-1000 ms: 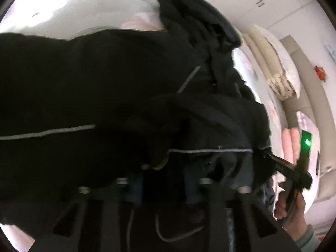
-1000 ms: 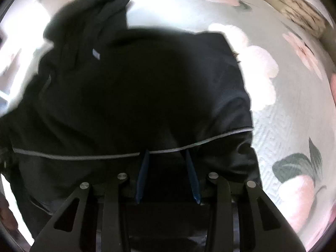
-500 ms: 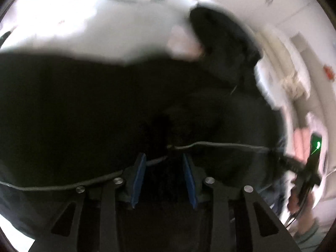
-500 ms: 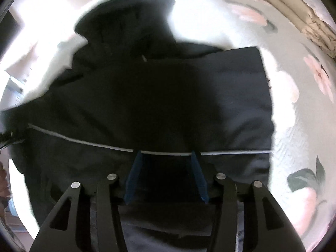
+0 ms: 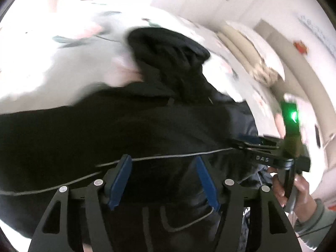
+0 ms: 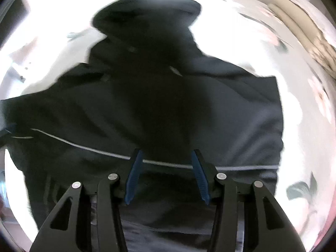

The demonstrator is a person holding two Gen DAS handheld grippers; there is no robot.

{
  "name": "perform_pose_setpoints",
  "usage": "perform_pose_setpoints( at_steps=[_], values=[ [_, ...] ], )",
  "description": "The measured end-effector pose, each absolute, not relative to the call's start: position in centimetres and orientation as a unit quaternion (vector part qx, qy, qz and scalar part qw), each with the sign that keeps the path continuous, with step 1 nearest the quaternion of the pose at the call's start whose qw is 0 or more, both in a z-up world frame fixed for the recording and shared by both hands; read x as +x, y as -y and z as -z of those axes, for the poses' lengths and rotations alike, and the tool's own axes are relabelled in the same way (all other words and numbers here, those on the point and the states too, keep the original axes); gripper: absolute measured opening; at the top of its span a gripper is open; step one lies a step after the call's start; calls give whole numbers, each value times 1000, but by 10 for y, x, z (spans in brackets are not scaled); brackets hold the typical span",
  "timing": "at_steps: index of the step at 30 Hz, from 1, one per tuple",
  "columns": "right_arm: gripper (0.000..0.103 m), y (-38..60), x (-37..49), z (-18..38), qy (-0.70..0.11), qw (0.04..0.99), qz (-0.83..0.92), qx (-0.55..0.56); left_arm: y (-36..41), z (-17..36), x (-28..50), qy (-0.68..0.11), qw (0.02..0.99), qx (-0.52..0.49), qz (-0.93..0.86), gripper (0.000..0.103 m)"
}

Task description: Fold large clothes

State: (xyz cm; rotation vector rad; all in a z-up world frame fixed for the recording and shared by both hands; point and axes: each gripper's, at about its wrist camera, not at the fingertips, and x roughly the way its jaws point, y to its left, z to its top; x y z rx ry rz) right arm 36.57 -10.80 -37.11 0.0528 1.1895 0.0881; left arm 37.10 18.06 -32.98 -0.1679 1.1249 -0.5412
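A large black hooded jacket with thin grey piping (image 6: pixel 168 105) lay spread on the pale bedspread printed with pink flowers (image 6: pixel 310 109), hood away from the cameras. The left gripper (image 5: pixel 163 180) was opening above the jacket's hem, nothing pinched between its blue pads. The right gripper (image 6: pixel 166 176) stood parted over the piping, pads off the cloth; a hand (image 5: pixel 294 191) held it.
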Motion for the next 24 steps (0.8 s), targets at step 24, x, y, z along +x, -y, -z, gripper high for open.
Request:
perform_pose_setpoints(
  at_steps=[24],
  values=[
    [54, 67, 341, 392, -580, 812, -64, 5, -443, 322, 296, -485, 845, -221, -39, 55]
  ],
)
